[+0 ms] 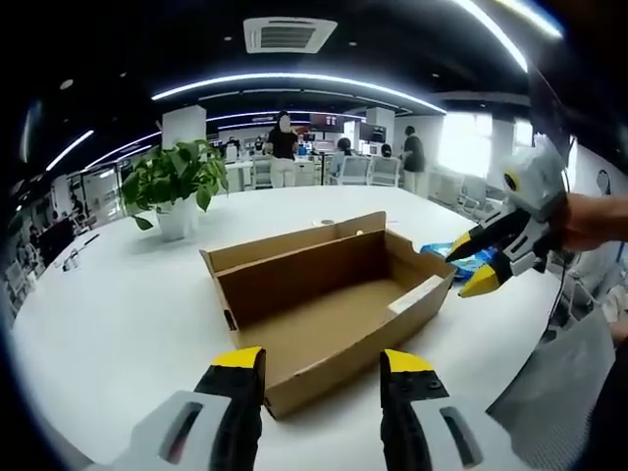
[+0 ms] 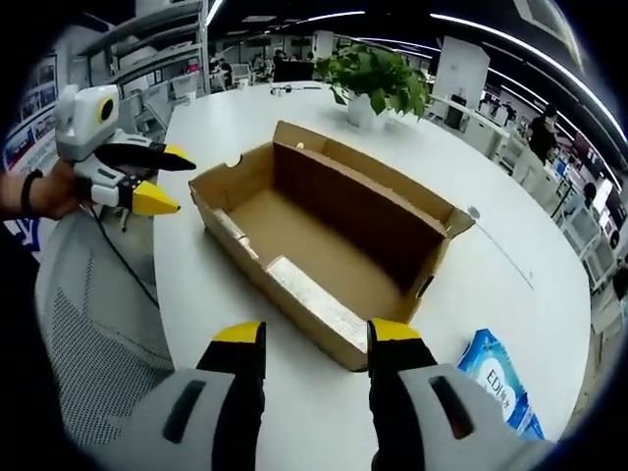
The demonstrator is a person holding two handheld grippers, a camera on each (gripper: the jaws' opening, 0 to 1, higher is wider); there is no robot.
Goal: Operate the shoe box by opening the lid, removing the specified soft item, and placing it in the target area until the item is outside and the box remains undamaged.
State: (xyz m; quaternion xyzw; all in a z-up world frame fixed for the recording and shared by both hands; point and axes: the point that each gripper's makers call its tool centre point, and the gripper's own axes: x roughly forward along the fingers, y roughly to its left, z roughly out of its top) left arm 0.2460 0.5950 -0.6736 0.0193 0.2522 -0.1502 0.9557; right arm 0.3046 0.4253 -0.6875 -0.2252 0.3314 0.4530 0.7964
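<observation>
A brown cardboard shoe box (image 1: 329, 294) (image 2: 334, 231) stands open on the white round table (image 1: 118, 314), and its bare floor shows nothing inside. A soft blue pack (image 1: 469, 259) (image 2: 498, 375) lies flat on the table outside the box, just beyond one short end. My left gripper (image 1: 324, 363) is open, its yellow tips level with the box's near corner; the right gripper view shows it (image 2: 157, 179) held in a hand off the other short end. My right gripper (image 2: 316, 336) is open before the box's long side, and hovers over the blue pack (image 1: 473, 265).
A potted green plant (image 1: 177, 182) (image 2: 378, 77) stands on the table beyond the box. A grey mesh chair (image 2: 88, 324) (image 1: 559, 392) sits at the table's edge. People (image 1: 284, 147) stand among desks far behind.
</observation>
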